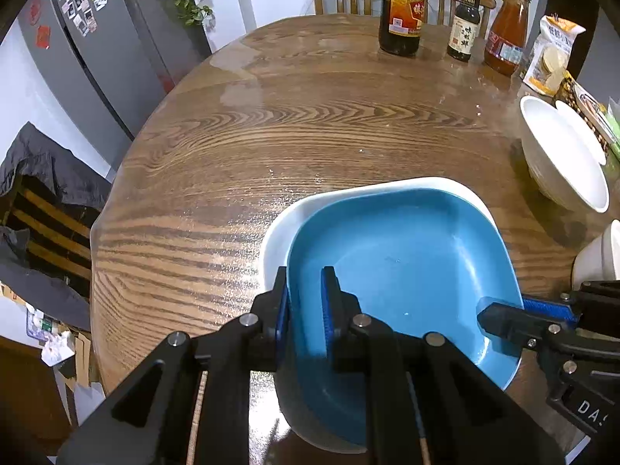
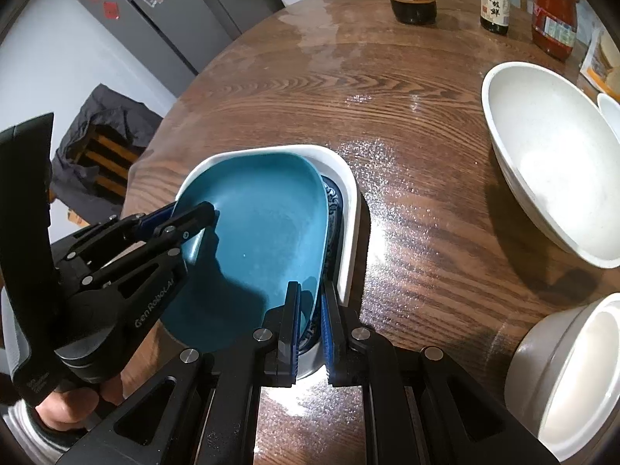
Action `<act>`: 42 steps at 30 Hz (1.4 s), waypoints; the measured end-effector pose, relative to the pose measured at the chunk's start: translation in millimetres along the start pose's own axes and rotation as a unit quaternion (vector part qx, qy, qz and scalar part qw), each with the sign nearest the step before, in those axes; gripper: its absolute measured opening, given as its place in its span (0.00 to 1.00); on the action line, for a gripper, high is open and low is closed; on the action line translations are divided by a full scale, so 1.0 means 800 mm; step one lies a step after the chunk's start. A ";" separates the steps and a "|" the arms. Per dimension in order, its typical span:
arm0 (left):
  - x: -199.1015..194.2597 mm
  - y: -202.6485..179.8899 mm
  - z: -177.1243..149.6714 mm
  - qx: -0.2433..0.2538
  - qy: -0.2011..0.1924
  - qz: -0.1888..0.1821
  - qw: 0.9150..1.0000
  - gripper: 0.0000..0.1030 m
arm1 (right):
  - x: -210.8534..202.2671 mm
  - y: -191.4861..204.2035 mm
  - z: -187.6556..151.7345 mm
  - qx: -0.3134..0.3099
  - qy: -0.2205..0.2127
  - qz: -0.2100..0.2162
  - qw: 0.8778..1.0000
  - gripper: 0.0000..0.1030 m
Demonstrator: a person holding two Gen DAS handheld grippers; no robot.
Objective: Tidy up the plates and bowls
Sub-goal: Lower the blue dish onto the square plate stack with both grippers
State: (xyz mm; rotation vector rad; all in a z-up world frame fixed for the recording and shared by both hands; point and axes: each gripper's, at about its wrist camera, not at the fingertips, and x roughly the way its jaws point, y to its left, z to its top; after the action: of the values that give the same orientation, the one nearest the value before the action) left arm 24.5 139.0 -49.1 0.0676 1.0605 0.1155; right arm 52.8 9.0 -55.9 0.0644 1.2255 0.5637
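in the left wrist view we see our left claw (image 1: 305,302) clamped narrow on the near left rim of the blue plate (image 1: 407,267), one finger outside the rim and one inside. the blue plate hangs tilted over a white square dish (image 1: 279,228) that sits on the tabletop (image 1: 232,147). our right claw (image 1: 503,316) comes in from the right edge and pinches the plate's opposite rim. a large white bowl (image 1: 562,159) stands well apart to the right, a smaller white bowl (image 1: 596,255) pokes in at the right edge, and three bottles (image 1: 401,7) stand at the far side.

in the right wrist view our right claw (image 2: 312,310) is shut tight on the blue plate's (image 2: 259,240) right rim, just beside the patterned plate (image 2: 333,209) that lies inside the white square dish (image 2: 350,201). our left claw (image 2: 190,217) grips the far left rim, and a hand (image 2: 66,407) shows below it.

we judge the plate is being lowered into the stack, not yet seated. the risks from here: the plate is tilted, so one edge could strike the patterned plate or the dish wall first and chip. both grips are thin pinches on a glazed rim; if one claw lets go before the other, the plate could slip or swing down. our right claw sits very close to the dish wall, so it may jam between plate and wall on the way down.
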 end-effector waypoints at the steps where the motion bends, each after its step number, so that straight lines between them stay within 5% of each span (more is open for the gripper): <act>1: 0.001 0.000 0.001 0.001 0.000 0.001 1.000 0.12 | 0.001 0.002 0.001 -0.002 0.000 -0.003 1.000 0.12; 18: 0.019 -0.004 0.038 0.000 -0.005 -0.004 1.000 0.14 | 0.009 -0.008 0.031 -0.009 -0.019 -0.044 0.999 0.12; 42: 0.026 -0.005 0.051 0.003 -0.007 -0.004 1.000 0.17 | 0.007 -0.011 0.033 0.016 -0.030 -0.045 0.998 0.12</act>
State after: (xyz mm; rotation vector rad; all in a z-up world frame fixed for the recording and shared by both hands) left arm 70.5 137.7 -47.8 0.0701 1.0461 0.1043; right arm 81.4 10.7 -54.5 0.0523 1.1739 0.4618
